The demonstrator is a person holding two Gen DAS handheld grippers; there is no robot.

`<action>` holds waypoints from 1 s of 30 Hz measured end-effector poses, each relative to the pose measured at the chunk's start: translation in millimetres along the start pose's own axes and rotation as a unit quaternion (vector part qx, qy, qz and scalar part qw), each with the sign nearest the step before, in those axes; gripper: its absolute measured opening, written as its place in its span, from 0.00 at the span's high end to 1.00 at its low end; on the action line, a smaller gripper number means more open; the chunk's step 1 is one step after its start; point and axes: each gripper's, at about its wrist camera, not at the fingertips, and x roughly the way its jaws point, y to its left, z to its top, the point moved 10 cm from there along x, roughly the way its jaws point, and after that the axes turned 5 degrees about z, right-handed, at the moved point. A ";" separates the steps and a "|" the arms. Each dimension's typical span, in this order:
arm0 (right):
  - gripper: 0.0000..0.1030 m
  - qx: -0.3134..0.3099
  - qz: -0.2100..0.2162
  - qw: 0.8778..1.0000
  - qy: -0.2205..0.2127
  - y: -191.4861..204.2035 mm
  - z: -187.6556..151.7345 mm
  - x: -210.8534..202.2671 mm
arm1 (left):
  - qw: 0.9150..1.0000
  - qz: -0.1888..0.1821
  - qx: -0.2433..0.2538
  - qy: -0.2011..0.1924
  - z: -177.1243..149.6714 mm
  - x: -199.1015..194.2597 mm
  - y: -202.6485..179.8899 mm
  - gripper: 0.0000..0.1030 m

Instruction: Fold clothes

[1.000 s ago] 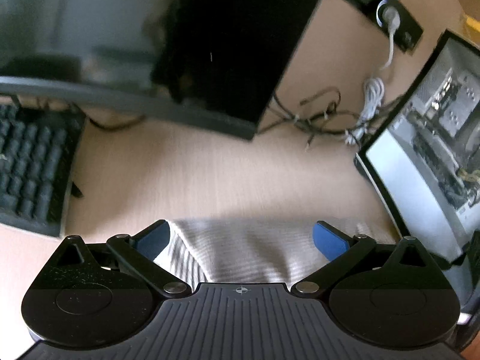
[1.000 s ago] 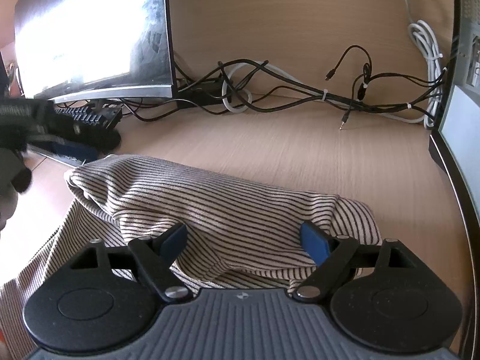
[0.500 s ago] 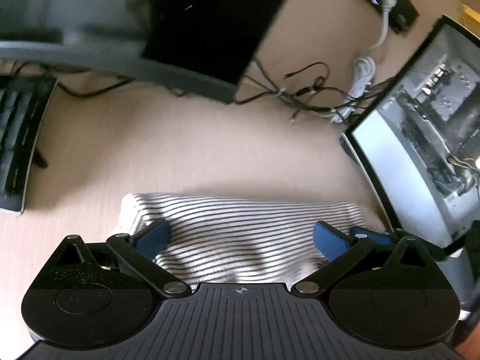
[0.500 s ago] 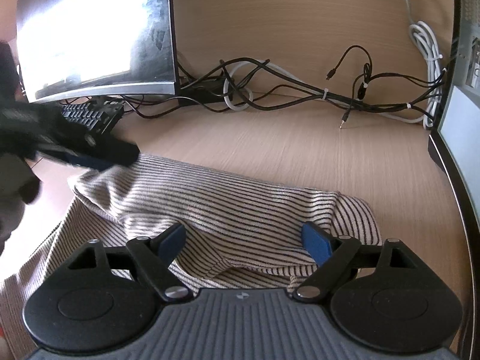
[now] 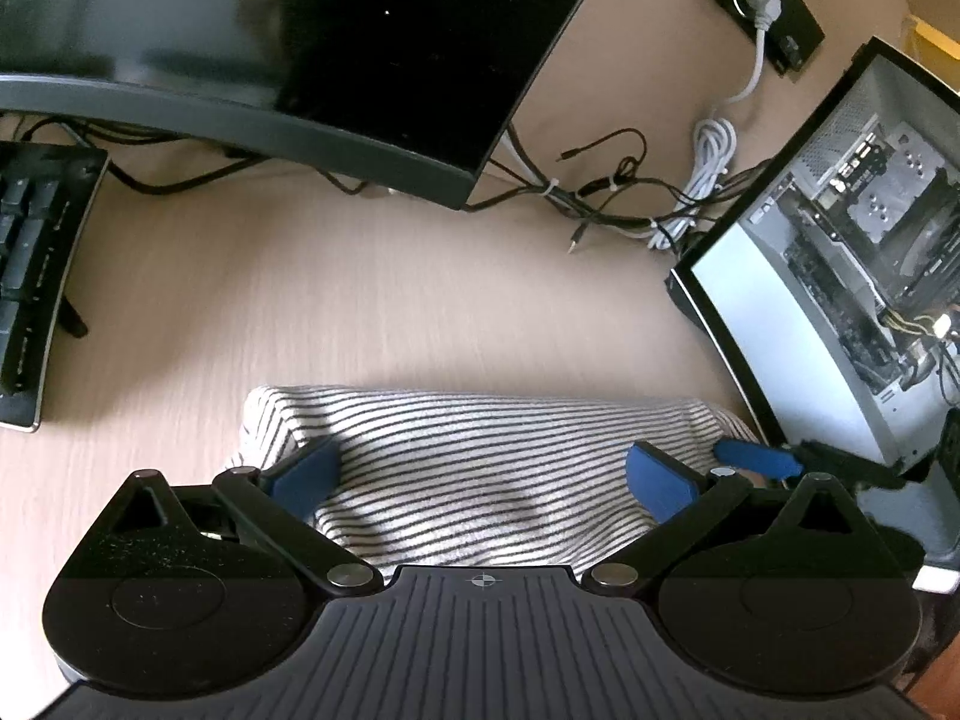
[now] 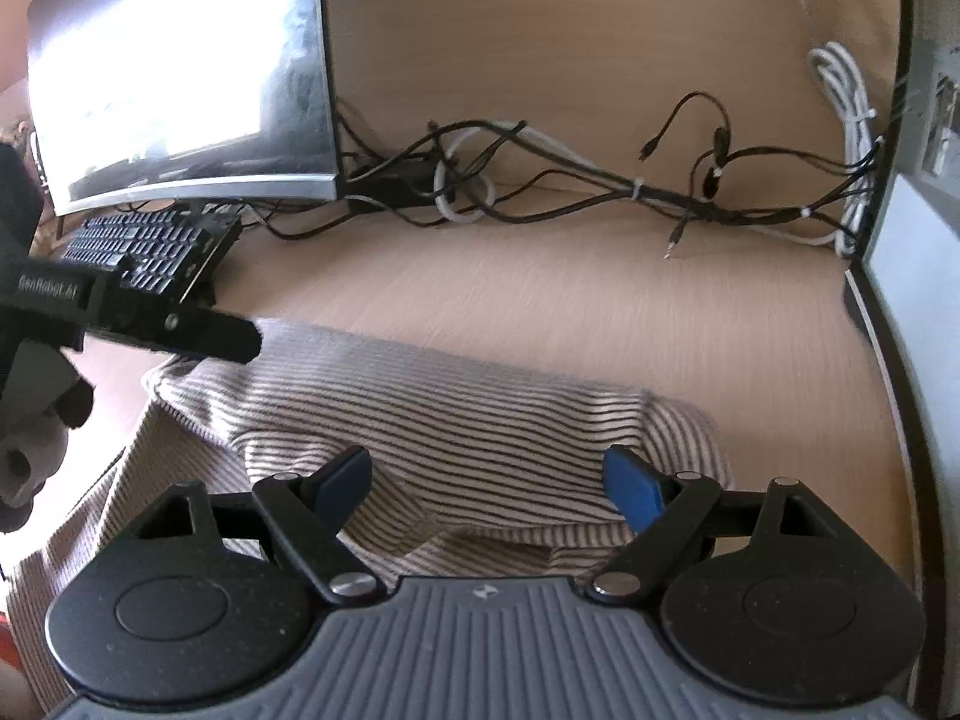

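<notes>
A beige garment with thin dark stripes (image 5: pixel 480 456) lies folded over on the light wooden desk (image 5: pixel 360 306); it also shows in the right wrist view (image 6: pixel 456 414). My left gripper (image 5: pixel 480 477) hovers over its near part, jaws wide open, holding nothing. My right gripper (image 6: pixel 489 480) is open too, over the garment's right part. The left gripper also shows from the side in the right wrist view (image 6: pixel 180 330), above the garment's left end. A blue fingertip (image 5: pixel 756 459) of the right gripper shows in the left wrist view.
A monitor (image 5: pixel 300 48) stands at the back, with a black keyboard (image 5: pixel 30 276) to its left. An open computer case (image 5: pixel 840 276) stands at the right. Tangled cables (image 6: pixel 600 192) run along the back wall. A wall socket (image 5: pixel 762 0) sits above them.
The left gripper has drawn back and tilted, so more of the striped garment shows beneath it. The garment's top fold has flattened. The right gripper has barely moved.
</notes>
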 end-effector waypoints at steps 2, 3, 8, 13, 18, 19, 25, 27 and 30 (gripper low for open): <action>0.21 0.006 -0.001 1.000 -0.002 -3.1 -1.9 -8.1 | 1.000 0.001 0.002 -0.001 0.0 0.6 -1.1 0.00; 0.21 0.010 -0.002 1.000 -0.003 -4.8 -3.4 -12.1 | 1.000 0.000 0.002 -0.002 0.1 0.8 -1.2 0.00; 0.20 0.014 0.005 1.000 0.027 6.3 -5.2 34.6 | 1.000 -0.001 -0.001 -0.003 0.5 1.4 -0.5 0.00; 0.19 -0.010 0.005 1.000 0.017 -11.6 8.6 11.7 | 1.000 0.005 -0.004 -0.001 0.6 -3.2 -1.3 0.00; 0.18 -0.052 0.026 0.998 -0.014 20.9 42.9 15.2 | 1.000 0.016 -0.012 -0.004 -1.2 -15.7 3.5 0.00; 0.18 -0.064 0.036 0.997 -0.011 36.2 32.8 -2.0 | 0.999 0.029 -0.017 -0.005 -1.1 -19.9 8.1 0.00; 0.18 -0.127 0.095 0.987 0.022 80.7 31.4 41.9 | 0.993 0.116 -0.036 -0.010 -0.1 -48.2 35.6 0.00; 0.15 -0.153 0.118 0.981 0.032 83.6 36.7 54.9 | 0.989 0.140 -0.036 -0.012 0.7 -56.9 41.4 0.00; 0.14 -0.161 0.143 0.975 0.062 99.1 21.0 57.0 | 0.988 0.149 -0.039 -0.020 3.5 -66.5 45.0 0.00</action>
